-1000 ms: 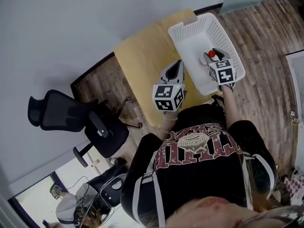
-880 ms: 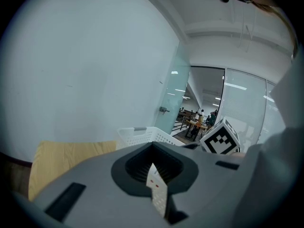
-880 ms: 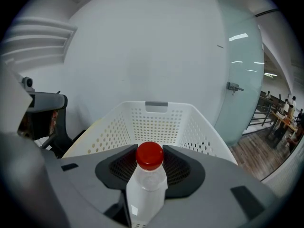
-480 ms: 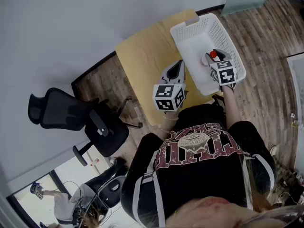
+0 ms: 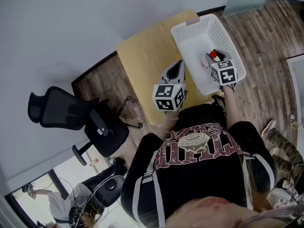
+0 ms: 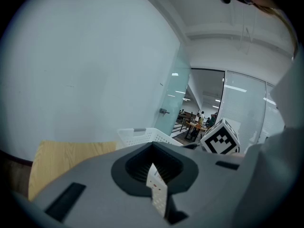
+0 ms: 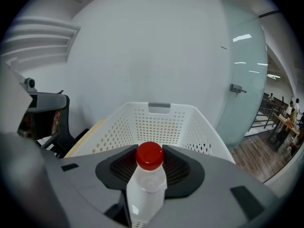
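Currently the bottle stands upright, long axis vertical, red cap uppermost. My right gripper clamps it just below the cap, jaws pressed on either side. The bottle hangs over the inside of the white basket, toward the basket's near end. I cannot tell whether its base touches the basket floor. The basket sits at the right end of the table. My left gripper is held over the table's near edge, just left of the basket and apart from the bottle. Its jaws are closed on a small white card with red marks.
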The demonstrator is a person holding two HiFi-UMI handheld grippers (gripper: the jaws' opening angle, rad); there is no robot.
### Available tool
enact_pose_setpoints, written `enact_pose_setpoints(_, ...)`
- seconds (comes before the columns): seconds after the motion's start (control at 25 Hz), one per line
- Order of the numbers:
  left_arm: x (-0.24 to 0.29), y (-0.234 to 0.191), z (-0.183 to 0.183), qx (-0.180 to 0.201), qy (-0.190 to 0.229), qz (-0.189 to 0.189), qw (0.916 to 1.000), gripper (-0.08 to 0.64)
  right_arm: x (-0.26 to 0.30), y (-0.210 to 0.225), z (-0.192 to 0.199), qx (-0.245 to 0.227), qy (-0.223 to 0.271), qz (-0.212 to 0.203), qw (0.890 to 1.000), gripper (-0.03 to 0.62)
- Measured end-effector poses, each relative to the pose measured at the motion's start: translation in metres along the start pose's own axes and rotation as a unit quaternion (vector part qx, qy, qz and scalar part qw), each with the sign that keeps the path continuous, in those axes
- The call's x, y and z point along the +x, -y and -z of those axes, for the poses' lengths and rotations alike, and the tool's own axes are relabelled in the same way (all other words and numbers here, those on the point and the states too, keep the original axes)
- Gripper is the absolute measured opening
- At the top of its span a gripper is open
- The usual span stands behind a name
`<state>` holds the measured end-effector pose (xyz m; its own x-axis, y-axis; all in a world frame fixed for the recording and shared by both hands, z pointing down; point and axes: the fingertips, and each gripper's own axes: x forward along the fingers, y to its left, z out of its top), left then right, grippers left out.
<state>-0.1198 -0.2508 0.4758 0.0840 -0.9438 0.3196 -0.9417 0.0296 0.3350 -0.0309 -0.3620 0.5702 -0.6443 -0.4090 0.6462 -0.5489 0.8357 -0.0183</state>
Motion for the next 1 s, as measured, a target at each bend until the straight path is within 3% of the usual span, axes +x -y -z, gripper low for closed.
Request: enact_pose_setpoints(1.0,-0.021,0.002,0.002,0.002,0.009,0.004,1.0000,0.048,-0.049,-0.028,-0.056,-0.023,0.065,-0.019,0.997,0.169)
